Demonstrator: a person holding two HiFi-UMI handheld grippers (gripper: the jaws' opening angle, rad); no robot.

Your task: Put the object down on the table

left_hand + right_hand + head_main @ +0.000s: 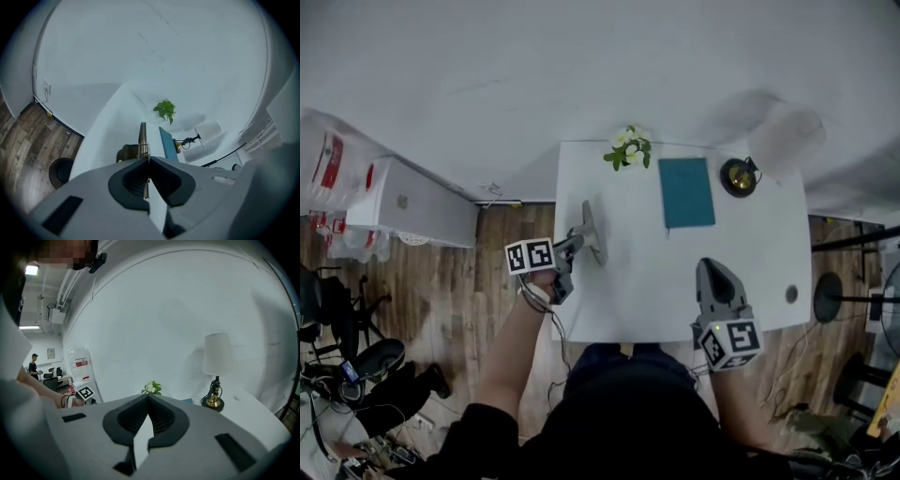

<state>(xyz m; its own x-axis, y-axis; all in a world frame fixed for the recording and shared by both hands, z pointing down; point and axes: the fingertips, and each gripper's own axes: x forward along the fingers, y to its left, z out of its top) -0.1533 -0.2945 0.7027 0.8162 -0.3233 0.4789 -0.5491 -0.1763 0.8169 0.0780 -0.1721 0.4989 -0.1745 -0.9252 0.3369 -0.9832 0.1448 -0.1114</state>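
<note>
A thin grey picture frame point(592, 231) stands on edge over the left part of the white table point(637, 281). In the left gripper view the picture frame point(142, 137) shows edge-on with a dark back stand point(126, 152). My left gripper point(577, 244) reaches in from the table's left side. The left gripper point(148, 161) is shut on the frame's near edge. I cannot tell whether the frame touches the tabletop. My right gripper point(717, 278) hovers over the front right of the table. The right gripper point(147, 397) is shut with nothing in it.
A teal book point(686, 192) lies at the back middle, with a small flowering plant point(628, 148) to its left. A brass lamp point(738, 176) with a white shade point(787, 136) stands at the back right. A white wall runs behind the table; wooden floor lies to the left.
</note>
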